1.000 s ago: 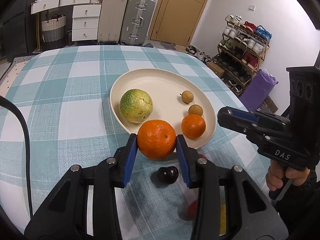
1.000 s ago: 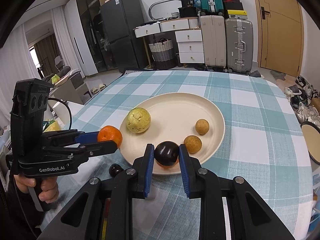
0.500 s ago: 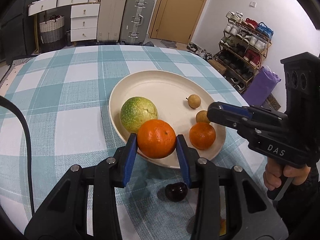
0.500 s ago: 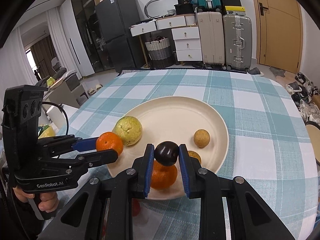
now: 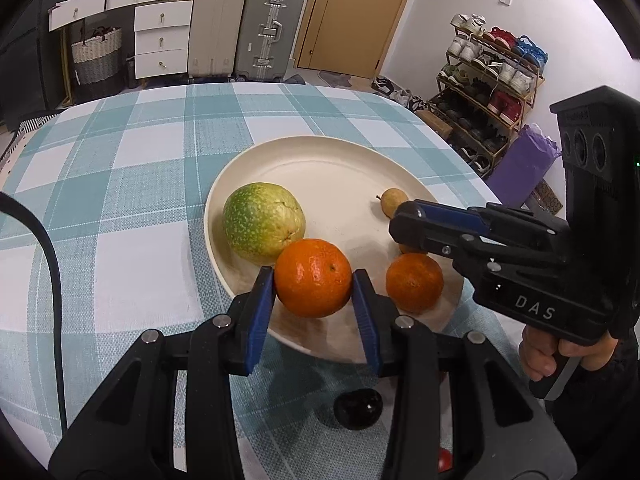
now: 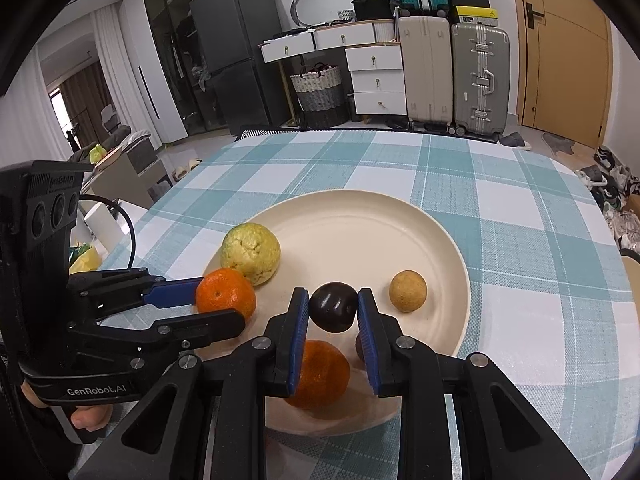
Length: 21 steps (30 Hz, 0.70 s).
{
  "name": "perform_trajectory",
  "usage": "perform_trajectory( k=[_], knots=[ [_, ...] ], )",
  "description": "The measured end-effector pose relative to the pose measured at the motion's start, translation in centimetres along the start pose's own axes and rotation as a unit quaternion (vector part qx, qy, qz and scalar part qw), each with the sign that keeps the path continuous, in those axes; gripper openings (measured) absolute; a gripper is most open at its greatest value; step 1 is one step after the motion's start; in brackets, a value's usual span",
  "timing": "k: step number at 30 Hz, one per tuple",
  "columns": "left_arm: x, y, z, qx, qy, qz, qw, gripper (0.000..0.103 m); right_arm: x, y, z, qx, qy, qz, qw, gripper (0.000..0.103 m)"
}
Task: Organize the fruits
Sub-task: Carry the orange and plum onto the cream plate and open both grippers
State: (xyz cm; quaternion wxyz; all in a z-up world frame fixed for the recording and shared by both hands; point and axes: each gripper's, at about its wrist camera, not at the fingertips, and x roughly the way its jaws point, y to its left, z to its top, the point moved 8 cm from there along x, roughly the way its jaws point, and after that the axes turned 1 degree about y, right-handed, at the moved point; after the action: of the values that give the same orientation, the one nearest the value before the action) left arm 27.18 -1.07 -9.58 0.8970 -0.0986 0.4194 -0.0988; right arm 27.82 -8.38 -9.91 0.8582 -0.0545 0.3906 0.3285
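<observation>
Orange [image 5: 313, 277], firm and round, clamped across its middle by left gripper [image 5: 313, 300]; dark plum [image 6: 333, 307], judged slippery, pinched by right gripper [image 6: 333, 316].

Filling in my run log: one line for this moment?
left gripper: holds orange | right gripper: holds dark fruit | both over plate

Table [image 5: 120, 208] under a teal-and-white checked cloth. A cream plate [image 5: 320, 168] rests on it right of centre; a dark fruit [image 5: 357, 407] and a red fruit [image 5: 445, 460], mostly hidden, lie near.
</observation>
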Motion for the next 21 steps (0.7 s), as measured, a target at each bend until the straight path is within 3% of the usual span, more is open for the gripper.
perform_trajectory(
  k=[12,17,21],
  knots=[
    [1.3,0.4,0.9,0.017,-0.002,0.019,0.9997,0.036,1.5,-0.5,0.3,0.002,0.01,-0.012,1.0,0.027],
    [0.3,0.0,0.7,0.022,-0.007,0.02,0.9995,0.039,0.1,-0.5,0.3,0.003,-0.012,-0.018,1.0,0.047],
    [-2.1,0.2,0.7,0.022,-0.034,0.032,0.9987,0.067,-2.0,-1.0,-0.2,0.011,-0.024,-0.027,0.999,0.062]
  ],
)
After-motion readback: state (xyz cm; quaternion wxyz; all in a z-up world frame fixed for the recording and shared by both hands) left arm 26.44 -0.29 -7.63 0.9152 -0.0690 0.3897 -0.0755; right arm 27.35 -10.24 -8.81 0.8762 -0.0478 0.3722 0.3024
